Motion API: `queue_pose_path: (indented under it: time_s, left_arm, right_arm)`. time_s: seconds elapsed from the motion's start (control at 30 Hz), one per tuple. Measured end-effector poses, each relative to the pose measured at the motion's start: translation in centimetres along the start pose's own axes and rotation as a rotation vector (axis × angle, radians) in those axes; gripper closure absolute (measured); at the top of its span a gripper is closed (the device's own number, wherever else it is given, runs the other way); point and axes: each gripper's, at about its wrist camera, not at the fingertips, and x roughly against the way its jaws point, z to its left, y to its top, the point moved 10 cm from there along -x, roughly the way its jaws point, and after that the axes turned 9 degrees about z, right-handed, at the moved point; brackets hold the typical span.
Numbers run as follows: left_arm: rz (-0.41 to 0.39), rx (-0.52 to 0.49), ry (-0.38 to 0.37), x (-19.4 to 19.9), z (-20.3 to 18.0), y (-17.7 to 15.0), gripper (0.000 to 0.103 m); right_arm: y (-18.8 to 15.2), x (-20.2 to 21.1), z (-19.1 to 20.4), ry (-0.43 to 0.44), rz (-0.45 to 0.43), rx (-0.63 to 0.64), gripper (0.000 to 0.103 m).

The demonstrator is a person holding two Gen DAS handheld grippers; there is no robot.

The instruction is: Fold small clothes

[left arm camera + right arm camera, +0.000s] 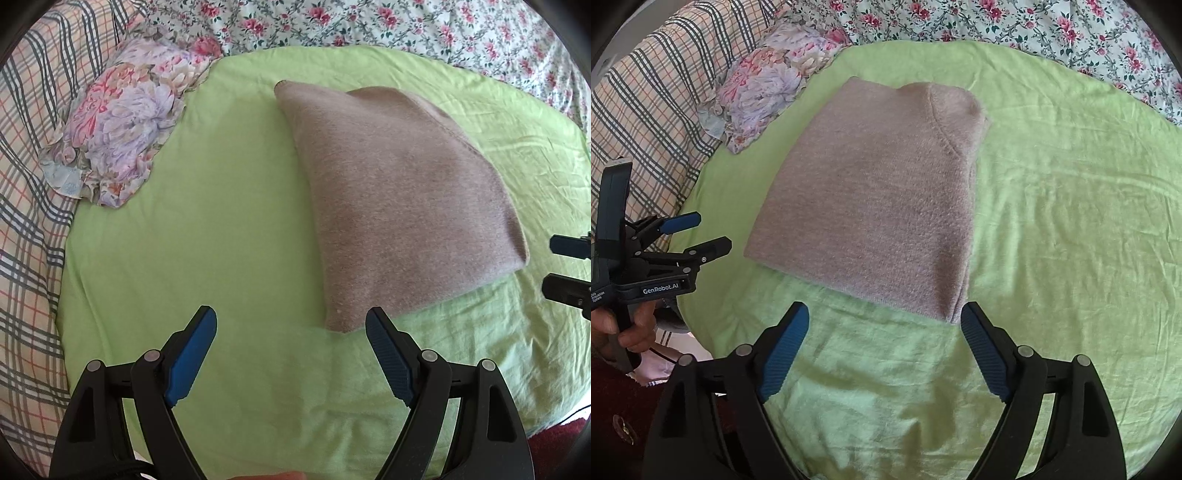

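Observation:
A folded beige-pink knit garment point(395, 199) lies flat on a light green sheet point(207, 236); it also shows in the right wrist view point(879, 206). My left gripper point(291, 321) is open and empty, just short of the garment's near corner. It also shows at the left of the right wrist view point(709, 232), jaws apart. My right gripper point(882, 317) is open and empty, just in front of the garment's near edge. Its fingertips point(565, 245) show at the right edge of the left wrist view.
A folded floral cloth point(125, 122) lies at the sheet's far left, also in the right wrist view point(768, 85). A plaid cover point(29, 206) lies to the left and a floral bedspread point(406, 26) behind. The green sheet point(1071, 229) is bare to the right.

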Motion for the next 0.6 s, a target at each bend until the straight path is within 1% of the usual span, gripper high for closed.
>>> queue_pose_path:
  time_s: [0.17,0.4,0.6]
  left_arm:
    - [-0.014,-0.001,0.012,0.2,0.0,0.2,0.019]
    - [-0.013,-0.007,0.020,0.0,0.0,0.3,0.018]
    - [-0.014,-0.018,0.025,-0.2,0.0,1.0,0.017]
  right_arm:
    - [0.4,-0.3,0.4,-0.017,0.003,0.032,0.017]
    - [1.7,-1.1,0.7,-0.046,0.004,0.064,0.017]
    - [3.0,-1.5,0.2,-0.056,-0.013,0.037,0.017]
